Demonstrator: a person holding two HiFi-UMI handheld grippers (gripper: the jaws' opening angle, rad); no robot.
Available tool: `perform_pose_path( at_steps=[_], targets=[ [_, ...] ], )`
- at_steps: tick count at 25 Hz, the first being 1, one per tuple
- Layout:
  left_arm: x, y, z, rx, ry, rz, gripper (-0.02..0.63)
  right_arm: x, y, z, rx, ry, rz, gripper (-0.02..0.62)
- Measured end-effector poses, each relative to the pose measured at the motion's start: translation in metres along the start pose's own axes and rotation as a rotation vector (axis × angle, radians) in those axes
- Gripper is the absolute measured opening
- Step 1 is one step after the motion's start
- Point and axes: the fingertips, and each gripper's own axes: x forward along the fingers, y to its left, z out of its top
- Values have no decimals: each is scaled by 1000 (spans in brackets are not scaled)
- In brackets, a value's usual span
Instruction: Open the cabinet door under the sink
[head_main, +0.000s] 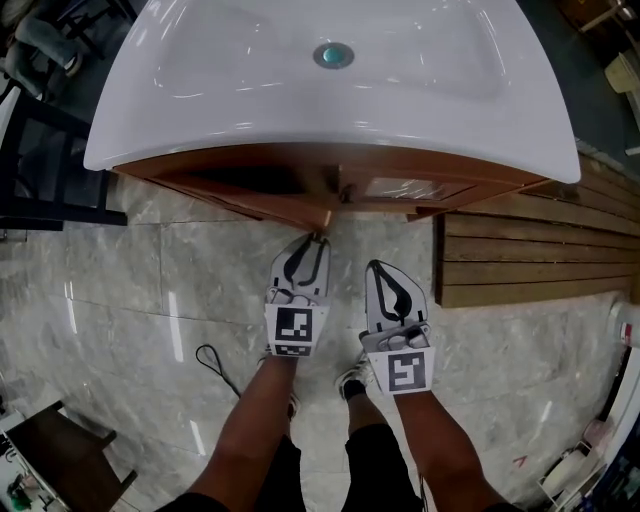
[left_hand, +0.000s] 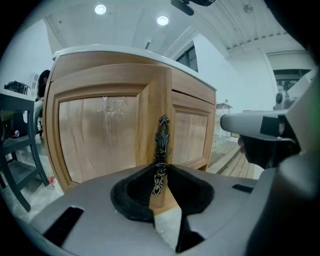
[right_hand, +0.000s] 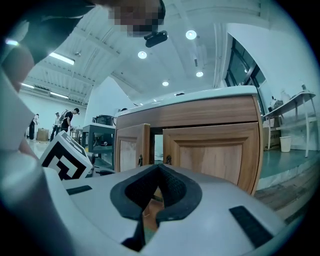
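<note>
A wooden cabinet stands under the white sink (head_main: 250, 130). Its left door (head_main: 240, 192) hangs partly open, swung out toward me, and the right door (head_main: 415, 188) is closed. My left gripper (head_main: 314, 242) is at the free edge of the open door. In the left gripper view it (left_hand: 160, 170) is shut on the dark ornate door handle (left_hand: 163, 136), which rises between the pads. My right gripper (head_main: 376, 268) hovers beside it over the floor, apart from the cabinet. In the right gripper view its tips (right_hand: 159, 166) meet with nothing between them, facing the gap between the two doors (right_hand: 155, 147).
A slatted wooden platform (head_main: 530, 250) lies right of the cabinet. A dark metal frame (head_main: 40, 170) stands to the left. A thin black cable (head_main: 215, 365) loops on the marble floor near my feet. People stand far off at the left of the right gripper view.
</note>
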Motion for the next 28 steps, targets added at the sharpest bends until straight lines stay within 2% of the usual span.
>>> perform_pose_path(
  at_steps=[9,20,26,28],
  targets=[
    [-37,-2,-9,57,-1,-117,95,-12,50,-8,9,11,-29,20],
    [-86,3,-25,113,-11,-250,95,-21,80,-15,-20,24,-52,20],
    [-119,10,-39,118,-18,-272,95,-29,98,-18,-99,14,-14,20],
    [-130,16,-43,125,-18,-278,95,-28,107,-19,-91,18,-12,20]
  ],
)
